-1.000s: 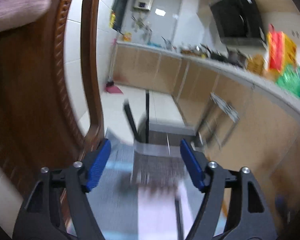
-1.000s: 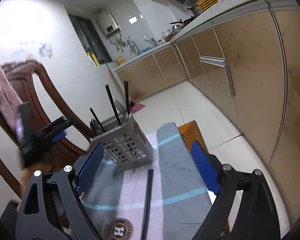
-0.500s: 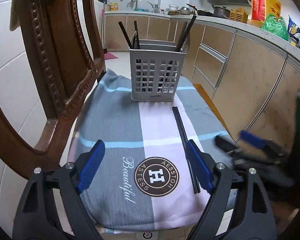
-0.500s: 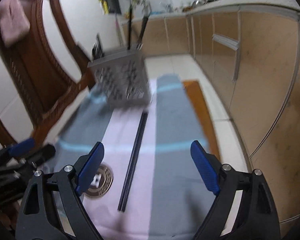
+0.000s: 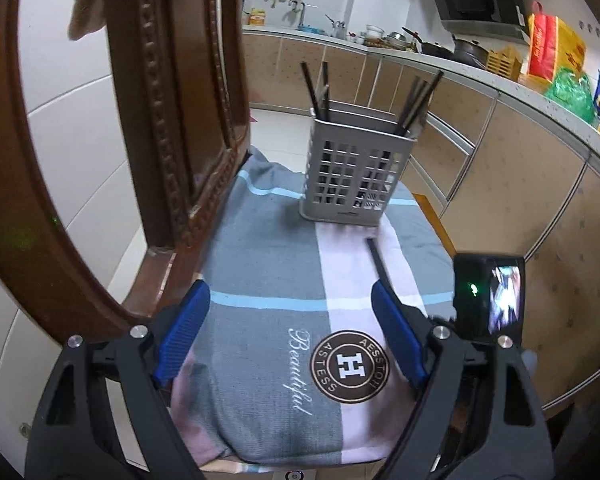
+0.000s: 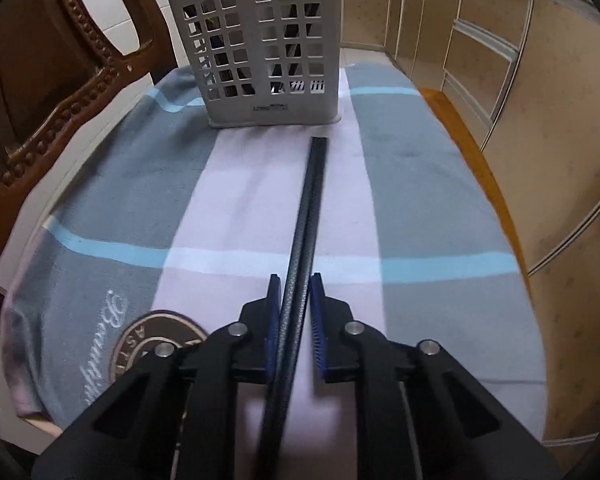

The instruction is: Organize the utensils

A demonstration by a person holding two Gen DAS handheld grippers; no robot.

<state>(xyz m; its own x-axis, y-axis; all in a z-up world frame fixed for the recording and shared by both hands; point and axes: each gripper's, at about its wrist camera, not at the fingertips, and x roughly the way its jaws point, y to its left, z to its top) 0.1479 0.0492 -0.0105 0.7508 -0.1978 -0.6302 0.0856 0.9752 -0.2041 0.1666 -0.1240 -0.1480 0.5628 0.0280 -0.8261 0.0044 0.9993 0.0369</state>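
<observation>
A pair of black chopsticks [image 6: 314,200] lies on the striped cloth, pointing at a grey slotted utensil holder [image 6: 260,52] that has several dark utensils standing in it. My right gripper [image 6: 294,280] is low over the cloth. Its jaws are closing, with the near part of the chopsticks between the blue pads [image 6: 317,320], which touch them on both sides. In the left wrist view, my left gripper [image 5: 288,292] hovers open above the cloth with nothing between its fingers. The holder [image 5: 352,176] stands ahead of it, and the chopsticks [image 5: 376,260] lie just past its right finger.
The cloth [image 5: 260,280] covers the seat of a carved wooden chair, whose back [image 5: 180,120] rises close on the left. The right gripper's body [image 5: 488,296] sits at the seat's right edge. Kitchen cabinets [image 6: 480,40] run along the right, with floor between them and the chair.
My right gripper has dropped to the cloth and its jaws have gone from wide apart to closed around the chopsticks. My left gripper has lowered towards the seat and stayed open.
</observation>
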